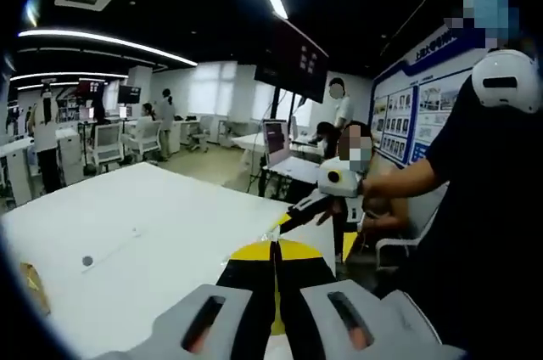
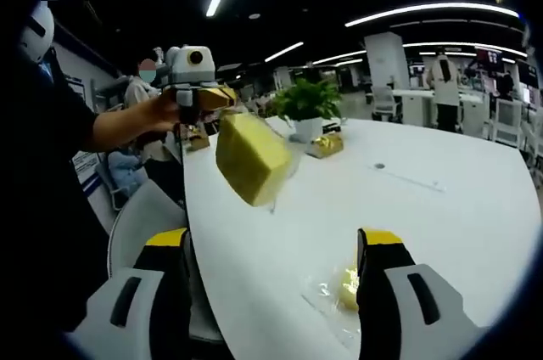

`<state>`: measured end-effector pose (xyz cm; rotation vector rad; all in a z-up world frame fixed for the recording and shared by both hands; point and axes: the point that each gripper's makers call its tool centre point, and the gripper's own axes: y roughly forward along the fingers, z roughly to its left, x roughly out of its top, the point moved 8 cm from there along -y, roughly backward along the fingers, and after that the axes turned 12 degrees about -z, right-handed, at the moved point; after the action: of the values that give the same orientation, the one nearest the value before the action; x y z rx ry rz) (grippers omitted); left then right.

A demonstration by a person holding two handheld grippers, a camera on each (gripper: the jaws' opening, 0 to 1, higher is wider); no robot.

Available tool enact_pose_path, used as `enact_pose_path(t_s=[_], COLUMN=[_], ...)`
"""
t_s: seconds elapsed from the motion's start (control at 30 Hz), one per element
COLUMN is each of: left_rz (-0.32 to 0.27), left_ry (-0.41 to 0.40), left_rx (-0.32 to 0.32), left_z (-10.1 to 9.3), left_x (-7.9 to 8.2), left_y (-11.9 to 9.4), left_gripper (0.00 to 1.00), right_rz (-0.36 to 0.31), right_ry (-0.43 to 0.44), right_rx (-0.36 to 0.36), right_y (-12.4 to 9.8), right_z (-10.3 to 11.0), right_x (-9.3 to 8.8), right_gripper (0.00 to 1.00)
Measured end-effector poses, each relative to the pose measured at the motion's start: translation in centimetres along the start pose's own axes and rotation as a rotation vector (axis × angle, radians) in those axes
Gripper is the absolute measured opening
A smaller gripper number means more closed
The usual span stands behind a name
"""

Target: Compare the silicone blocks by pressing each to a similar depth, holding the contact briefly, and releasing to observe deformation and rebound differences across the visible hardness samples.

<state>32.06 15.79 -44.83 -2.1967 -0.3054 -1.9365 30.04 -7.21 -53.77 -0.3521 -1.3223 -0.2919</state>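
Left tool (image 1: 276,254) with jaws together, apparently pinching the clear wrap of a yellow silicone block (image 2: 250,156); exact pinch point too small to confirm. Block hanging tilted in the air above the white worktop (image 2: 441,207), just below that tool's tips in the right gripper view. Right tool (image 2: 271,241) spread wide apart, holding nothing, poised over a second yellow block (image 2: 348,288) lying in crinkled film on the worktop.

Likely soft and springy, light enough to dangle from its wrap; film probably slippery, so prone to sliding or swinging. Better set flat first, then pressed on a broad face near the middle, away from edges and loose film.

Count:
- Two yellow blocks.
- Two small golden packets (image 2: 327,143) near the potted plant (image 2: 305,105), nature unclear.
- One plant.
- One amber scrap (image 1: 34,284) at the worktop's edge in the left gripper view, too blurred to identify.
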Motion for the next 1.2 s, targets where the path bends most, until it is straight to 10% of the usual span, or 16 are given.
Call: enact_pose_path(t_s=[0.6,1.2], left_rz=[-0.03,-0.052], left_ry=[-0.013,-0.026], left_rx=[-0.149,-0.145], left_z=[-2.4,-2.0], left_x=[-2.9,-4.2], left_y=[4.4,4.2], left_gripper=[0.0,0.0], right_rz=[-0.053,-0.06], right_ry=[-0.003,0.073], right_rx=[0.151,0.2], right_y=[2.9,3.1], right_z=[0.4,1.0], right_x=[-1.8,-2.1], right_gripper=[0.54,0.27])
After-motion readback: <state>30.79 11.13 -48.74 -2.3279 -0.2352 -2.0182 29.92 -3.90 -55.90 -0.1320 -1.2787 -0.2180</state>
